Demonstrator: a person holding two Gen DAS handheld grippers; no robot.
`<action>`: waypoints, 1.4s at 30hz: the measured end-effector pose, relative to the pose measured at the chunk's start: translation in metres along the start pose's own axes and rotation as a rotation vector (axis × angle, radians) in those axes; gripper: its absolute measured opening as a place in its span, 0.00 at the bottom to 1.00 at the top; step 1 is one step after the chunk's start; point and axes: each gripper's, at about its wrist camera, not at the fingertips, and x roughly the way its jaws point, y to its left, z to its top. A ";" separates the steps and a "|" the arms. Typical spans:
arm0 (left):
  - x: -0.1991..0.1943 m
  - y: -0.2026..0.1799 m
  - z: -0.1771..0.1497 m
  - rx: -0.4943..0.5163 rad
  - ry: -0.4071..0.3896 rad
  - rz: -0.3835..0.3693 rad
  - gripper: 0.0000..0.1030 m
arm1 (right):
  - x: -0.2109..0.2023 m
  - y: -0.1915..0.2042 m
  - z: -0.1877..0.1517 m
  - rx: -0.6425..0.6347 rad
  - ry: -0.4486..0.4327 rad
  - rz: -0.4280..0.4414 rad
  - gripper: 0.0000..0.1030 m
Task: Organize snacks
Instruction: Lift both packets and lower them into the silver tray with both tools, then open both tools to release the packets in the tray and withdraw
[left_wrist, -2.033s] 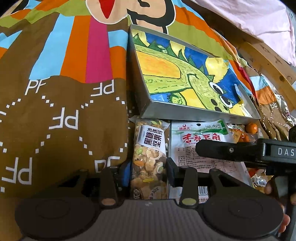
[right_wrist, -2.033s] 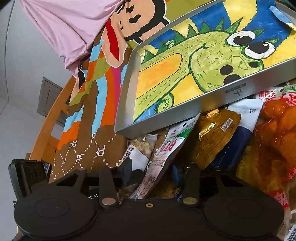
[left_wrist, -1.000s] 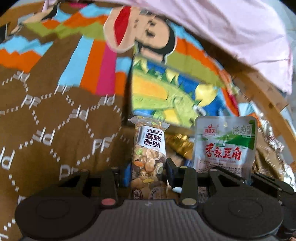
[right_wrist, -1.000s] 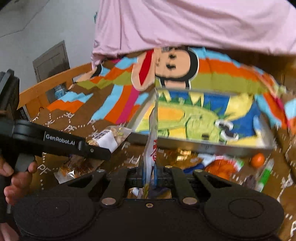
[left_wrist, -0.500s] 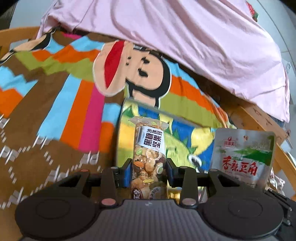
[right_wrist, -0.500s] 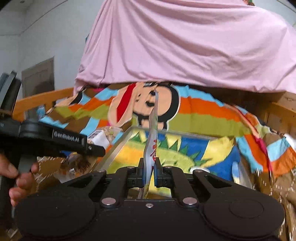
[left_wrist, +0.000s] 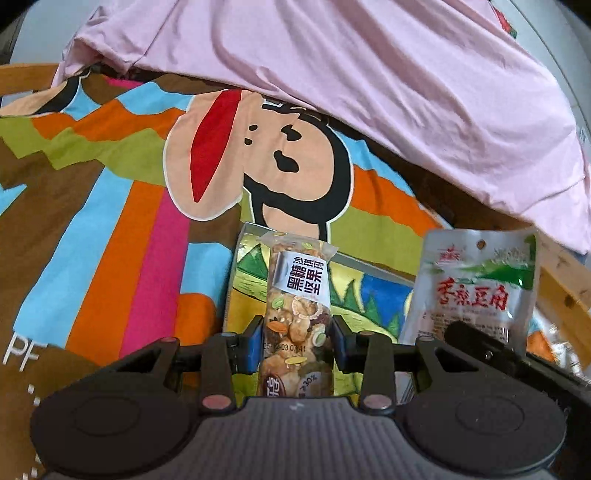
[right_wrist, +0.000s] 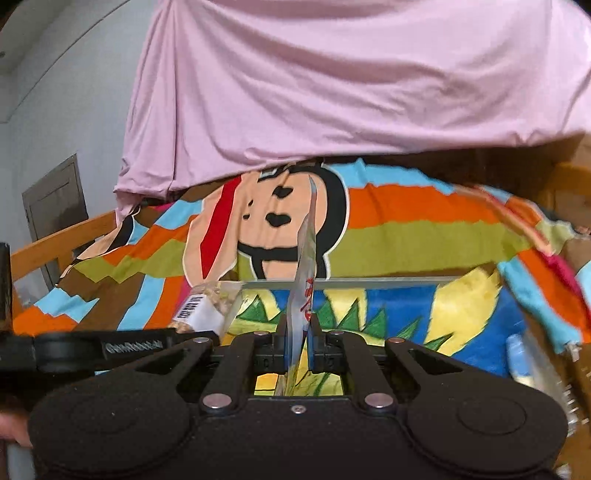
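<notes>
Nut bar (left_wrist: 297, 317) label reads 黑糖坚果, gripper (left_wrist: 297, 341) clamped.

Both wrist views look low and forward, close over the shared tray (left_wrist: 236, 280), toward the pink sheet (right_wrist: 332, 92)

Both packets — now aloft over tray (left_wrist: 373, 263)

Counted against tray (left_wrist: 242, 254):
One tray, dinosaur picture inside.
Two snack packets held up over it: one nut bar packet (left_wrist: 297, 317), one white-green tofu pouch (left_wrist: 476, 291) to right of bar.
Two grippers: left gripper (left_wrist: 297, 343) clamped on bar, right gripper (right_wrist: 298, 341) clamped on pouch.
One striped cartoon cloth (left_wrist: 110, 206) under tray.
One pink sheet (left_wrist: 369, 74) beyond tray.
</notes>
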 end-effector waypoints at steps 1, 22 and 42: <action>0.003 0.000 -0.001 0.007 0.001 0.003 0.39 | 0.004 0.000 -0.002 0.005 0.014 0.004 0.08; 0.034 -0.015 -0.027 0.131 0.063 0.030 0.40 | 0.043 -0.028 -0.034 0.038 0.202 -0.124 0.18; 0.009 -0.021 -0.015 0.115 0.054 0.047 0.82 | 0.005 -0.039 -0.010 -0.005 0.183 -0.307 0.93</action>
